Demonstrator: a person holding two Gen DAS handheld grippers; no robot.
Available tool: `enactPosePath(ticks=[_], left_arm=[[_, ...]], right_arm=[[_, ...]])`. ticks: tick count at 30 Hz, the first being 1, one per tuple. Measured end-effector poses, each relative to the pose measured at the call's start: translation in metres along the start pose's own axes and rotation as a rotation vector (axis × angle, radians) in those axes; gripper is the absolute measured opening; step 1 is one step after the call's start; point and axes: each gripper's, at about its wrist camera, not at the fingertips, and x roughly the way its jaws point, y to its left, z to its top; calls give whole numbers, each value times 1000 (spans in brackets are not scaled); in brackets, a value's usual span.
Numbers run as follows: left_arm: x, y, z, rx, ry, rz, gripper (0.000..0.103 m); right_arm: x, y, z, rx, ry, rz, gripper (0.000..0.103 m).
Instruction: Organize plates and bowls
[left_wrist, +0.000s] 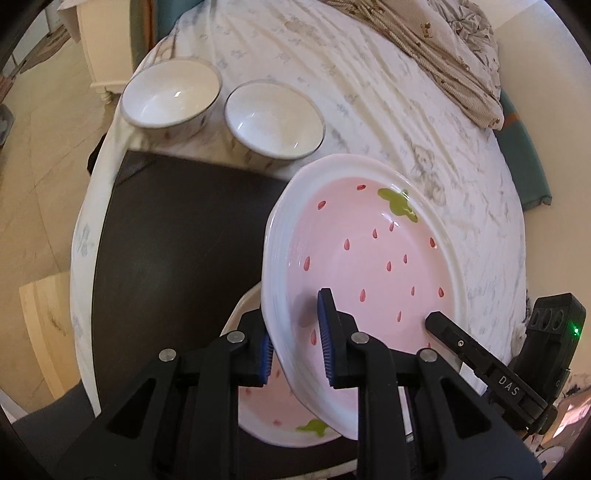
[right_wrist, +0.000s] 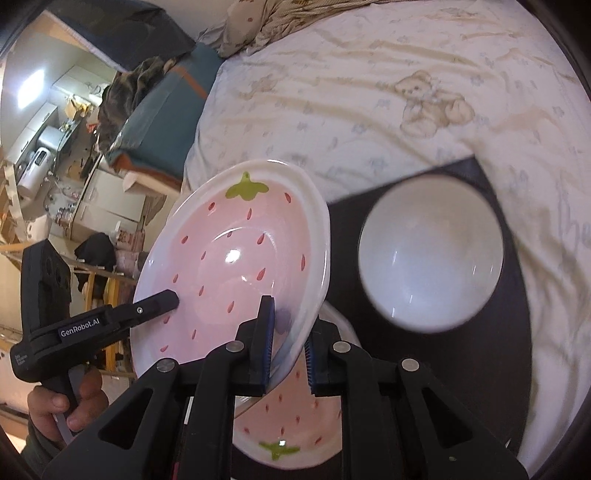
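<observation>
A pink strawberry plate (left_wrist: 373, 258) with a white rim is held tilted in the air above a second strawberry plate (left_wrist: 273, 417) that lies on a dark board (left_wrist: 177, 236). My left gripper (left_wrist: 295, 350) is shut on the near rim of the lifted plate. My right gripper (right_wrist: 288, 347) is shut on the opposite rim of the same plate (right_wrist: 236, 266); the lower plate (right_wrist: 295, 417) shows under it. Its finger also shows in the left wrist view (left_wrist: 465, 343). Two white bowls (left_wrist: 173, 96) (left_wrist: 275, 120) stand on the bedsheet. One white bowl (right_wrist: 430, 253) sits on the board.
The board lies on a bed with a bear-print sheet (left_wrist: 388, 110). A rumpled beige blanket (left_wrist: 436, 48) lies at the back. A teal cushion (right_wrist: 162, 118) and cluttered shelves (right_wrist: 55, 155) are beyond the bed. The floor (left_wrist: 33, 184) drops off on the left.
</observation>
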Motion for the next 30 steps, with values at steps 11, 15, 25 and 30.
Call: enactPosePath(ticks=[11,15,25,30], left_arm=[[8,16,-35,9,34,33,18],[12,17,-42,25,45,46,18],[18,18,-48,36,64,57,18],[20,19,-49,29,80,61,18]], right_arm=[[11,1,-47,9,53,-31,18],[15,-1,-53,0,70,-37,18],[22,-8,-59,11,98,-55,19],[24,-10,-61,28,107,-54,19]])
